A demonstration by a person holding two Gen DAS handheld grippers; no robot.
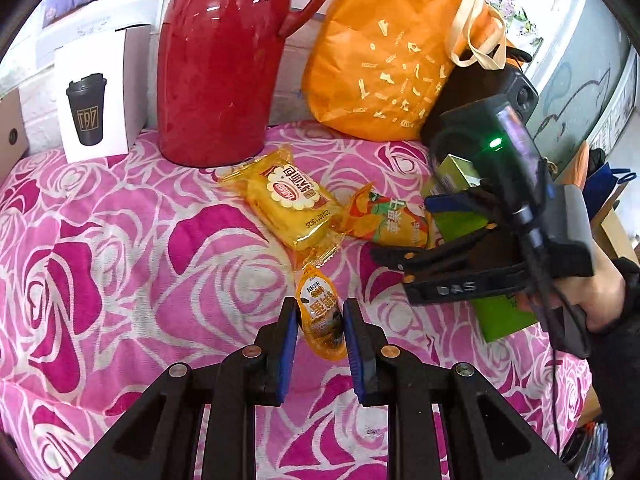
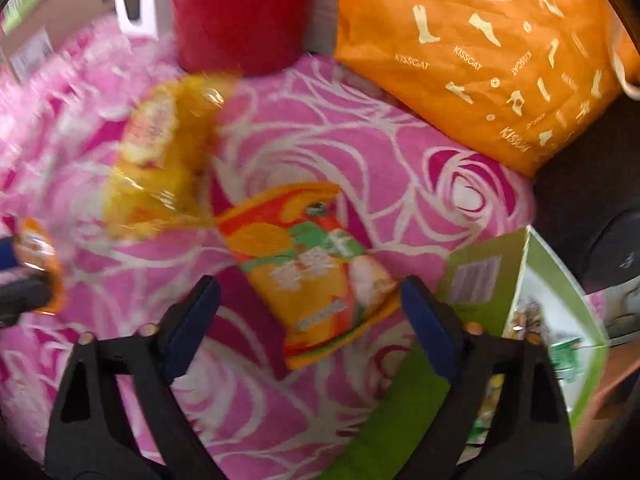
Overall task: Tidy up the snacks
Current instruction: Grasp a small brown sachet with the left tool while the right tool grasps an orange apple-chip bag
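My left gripper (image 1: 320, 306) is shut on a small orange snack pouch (image 1: 322, 322), its blue pads pressing both sides. A yellow cake packet (image 1: 292, 204) and an orange-green snack packet (image 1: 384, 220) lie beyond it on the pink rose cloth (image 1: 120, 240). In the right wrist view, my right gripper (image 2: 310, 286) stands wide open around the orange-green packet (image 2: 316, 272) without touching it. An open green box (image 2: 560, 320) sits just right of it. The blurred yellow packet (image 2: 160, 160) lies farther left, and the held pouch (image 2: 38, 264) shows at the left edge.
A red thermos jug (image 1: 220, 60), an orange shopping bag (image 1: 388, 52) and a white cup box (image 1: 96, 92) stand along the back. A black speaker (image 1: 520, 92) sits behind the bag. A hand (image 1: 592, 292) holds the right gripper over the green box (image 1: 500, 316).
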